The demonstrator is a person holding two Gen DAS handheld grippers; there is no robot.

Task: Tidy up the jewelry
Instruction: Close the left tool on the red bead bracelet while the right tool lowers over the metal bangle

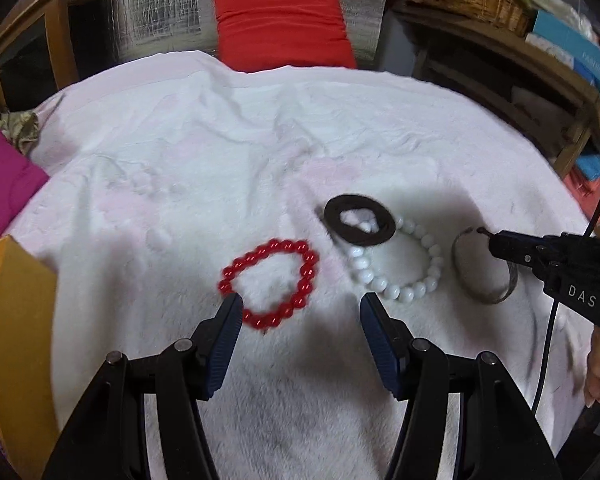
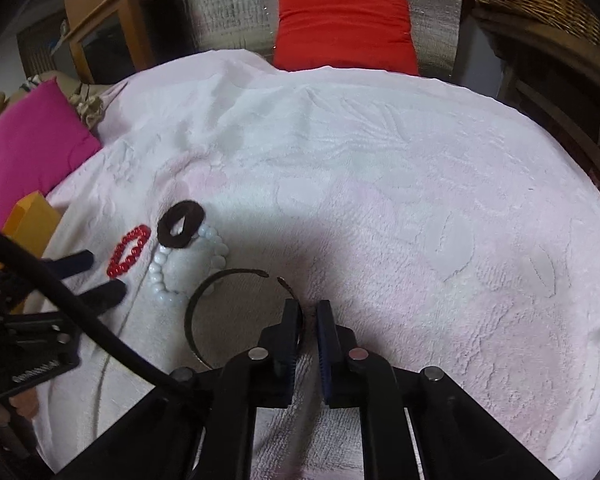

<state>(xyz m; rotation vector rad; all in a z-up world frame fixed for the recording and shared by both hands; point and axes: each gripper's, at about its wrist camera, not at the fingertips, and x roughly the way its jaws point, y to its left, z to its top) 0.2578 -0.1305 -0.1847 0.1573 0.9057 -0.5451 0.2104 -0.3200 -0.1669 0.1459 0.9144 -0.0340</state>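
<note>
At the far left edge of the left wrist view we see a yellow box [image 1: 8, 320] beside the pale pink blanket [image 1: 220, 140] that covers the surface. Our left claw [image 1: 300, 312] hangs over the blanket with its jaws wide apart and nothing between them; its left pad sits just at the near rim of the red bead bracelet [image 1: 272, 284]. To the right of that lies the dark flat ring [image 1: 358, 220], overlapping the far side of the white bead bracelet [image 1: 400, 268]. Further right again is the thin metal cuff bangle [image 2: 204, 308], an open hoop with a gap in its far side. Our right claw [image 2: 309, 316] is pinched on the bangle's right arm, jaws almost together; the band between the pads is blurred, so the contact looks firm but we cannot be sure. A red cushion [image 2: 344, 24] rests beyond the blanket.
</note>
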